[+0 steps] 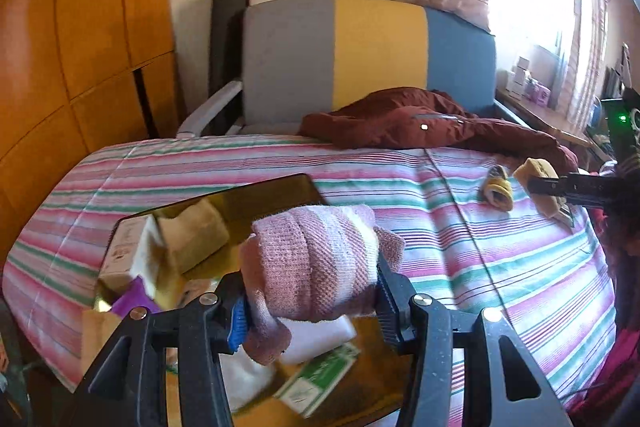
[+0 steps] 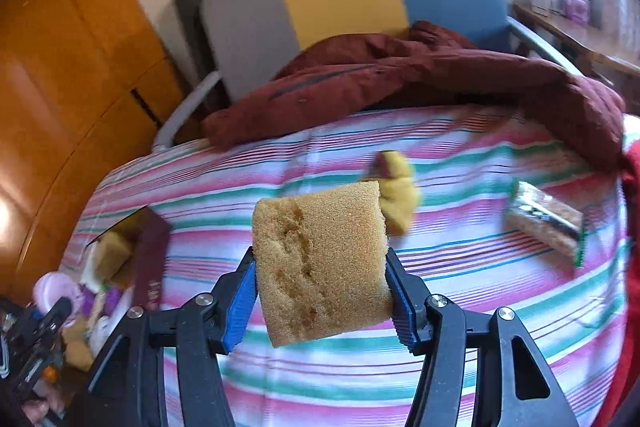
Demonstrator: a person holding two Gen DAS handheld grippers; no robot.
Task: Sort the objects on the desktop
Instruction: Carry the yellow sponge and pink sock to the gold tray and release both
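My left gripper (image 1: 310, 301) is shut on a rolled pink and white sock (image 1: 316, 263) and holds it above a clear amber box (image 1: 276, 191) at the near left of the bed. The box holds a sponge (image 1: 196, 235), cartons and other small items. My right gripper (image 2: 320, 291) is shut on a tan sponge (image 2: 320, 259) and holds it above the striped bedspread (image 2: 440, 347). The right gripper with its sponge also shows in the left wrist view (image 1: 538, 179). A yellow sock (image 2: 400, 195) lies just beyond the sponge, also in the left wrist view (image 1: 498, 189).
A wrapped snack pack (image 2: 544, 223) lies on the bed at the right. A dark red jacket (image 1: 420, 123) lies across the far side, before a grey, yellow and blue headboard (image 1: 360, 55). An orange wardrobe (image 1: 72, 47) stands left. A cluttered shelf (image 1: 532, 91) is far right.
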